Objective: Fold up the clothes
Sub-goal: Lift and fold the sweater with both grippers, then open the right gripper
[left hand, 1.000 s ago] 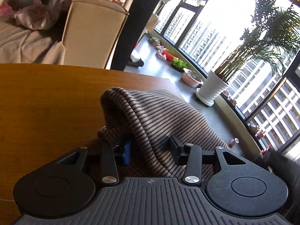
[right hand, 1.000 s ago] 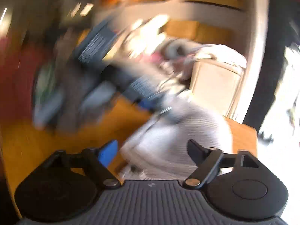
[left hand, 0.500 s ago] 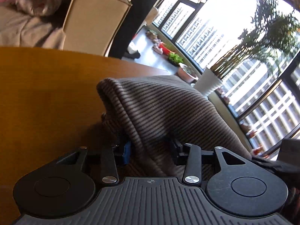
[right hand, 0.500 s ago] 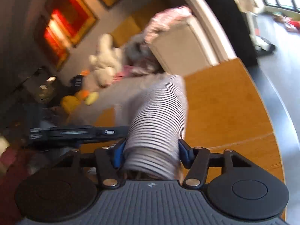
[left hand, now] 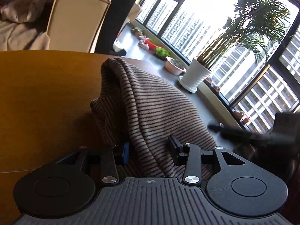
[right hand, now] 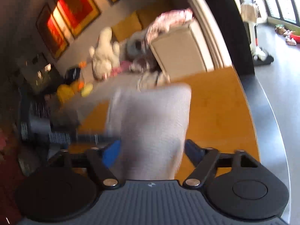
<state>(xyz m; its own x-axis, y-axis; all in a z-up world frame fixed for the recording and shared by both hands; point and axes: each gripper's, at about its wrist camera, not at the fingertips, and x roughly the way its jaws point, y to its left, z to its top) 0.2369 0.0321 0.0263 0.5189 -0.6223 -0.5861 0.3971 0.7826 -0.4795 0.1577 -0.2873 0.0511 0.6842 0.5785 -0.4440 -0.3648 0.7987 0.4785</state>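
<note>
**Striped garment held between my two claws over the desk**

Left wrist view: my left claw (left hand: 150, 151) is partly closed, and its pads press on a bunched fold of the brown, dark-striped garment (left hand: 150, 103). The jaws are easing slightly wider, yet the cloth sits gripped between them. From this claw the garment rises straight ahead into a rounded ridge, its long axis running away from me, and it drapes off to the right. The wooden desk (left hand: 43, 93) spreads out ahead and to the left of the claw. A potted palm (left hand: 198, 73) stands well beyond, to the right, by tall windows.

Right wrist view: the picture is blurred by motion. My right claw (right hand: 152, 151) is opening wide. The same garment (right hand: 150, 123) lies between its fingers, but gaps show on both sides, so I judge the pads no longer press it. The cloth runs straight ahead of the claw, lengthwise, over the desk (right hand: 215, 112). A beige sofa (right hand: 178, 50) lies far ahead.

My left claw is the one holding the garment; the next fold likely turns on the ridge ahead of it.
</note>
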